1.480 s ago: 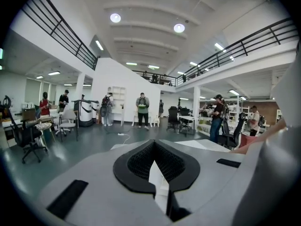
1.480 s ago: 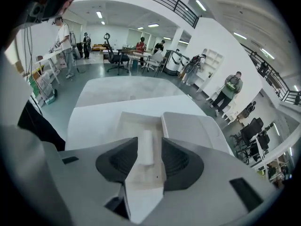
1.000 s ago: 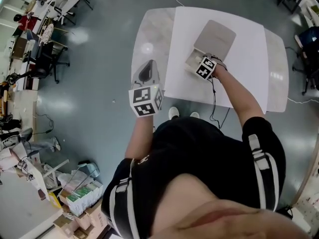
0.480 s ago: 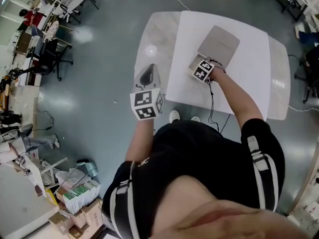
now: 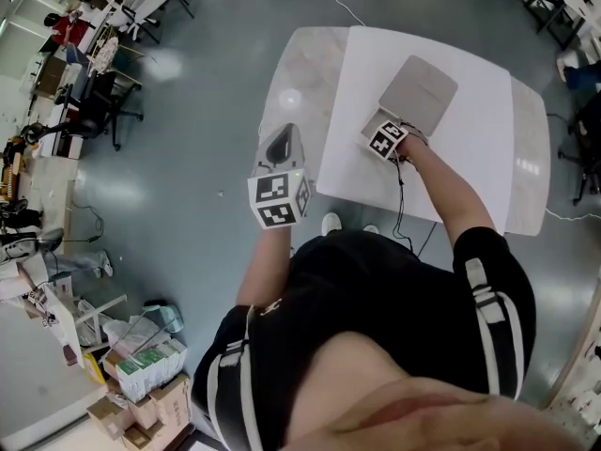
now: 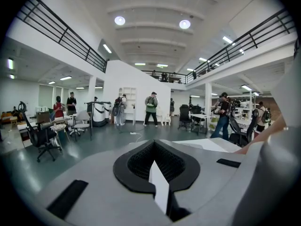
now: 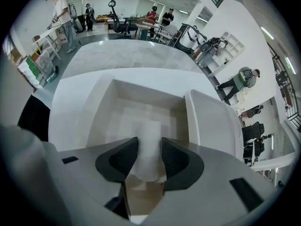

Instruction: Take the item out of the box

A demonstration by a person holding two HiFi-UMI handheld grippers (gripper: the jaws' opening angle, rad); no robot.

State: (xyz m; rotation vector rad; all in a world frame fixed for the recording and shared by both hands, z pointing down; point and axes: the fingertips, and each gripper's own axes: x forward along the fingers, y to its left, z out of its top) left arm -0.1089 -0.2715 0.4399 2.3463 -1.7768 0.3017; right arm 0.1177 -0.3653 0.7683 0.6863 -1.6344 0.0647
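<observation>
An open pale box [image 5: 369, 118] lies on a white sheet [image 5: 470, 148] on the table, its flat lid [image 5: 418, 92] lying open beyond it. In the right gripper view the box [image 7: 113, 107] fills the middle, with the lid [image 7: 214, 121] to the right. My right gripper [image 7: 149, 157] reaches into the box, shut on a white item [image 7: 148, 140] that stands between the jaws. In the head view only its marker cube [image 5: 387, 139] shows over the box. My left gripper [image 5: 279, 139] hangs off the table's left edge over the floor, shut and holding nothing; its view [image 6: 155, 173] looks out into the hall.
The marble table [image 5: 291, 73] is rounded, with the sheet covering its middle. Grey floor lies all around. Desks and chairs [image 5: 94, 92] stand at far left, cartons [image 5: 141, 383] at lower left. A cable [image 5: 404, 224] hangs from the right gripper. Several people [image 6: 150, 108] stand far off.
The head view has shifted a little, so the table sits slightly higher and further right. Both grippers keep their places, the right one still at the box.
</observation>
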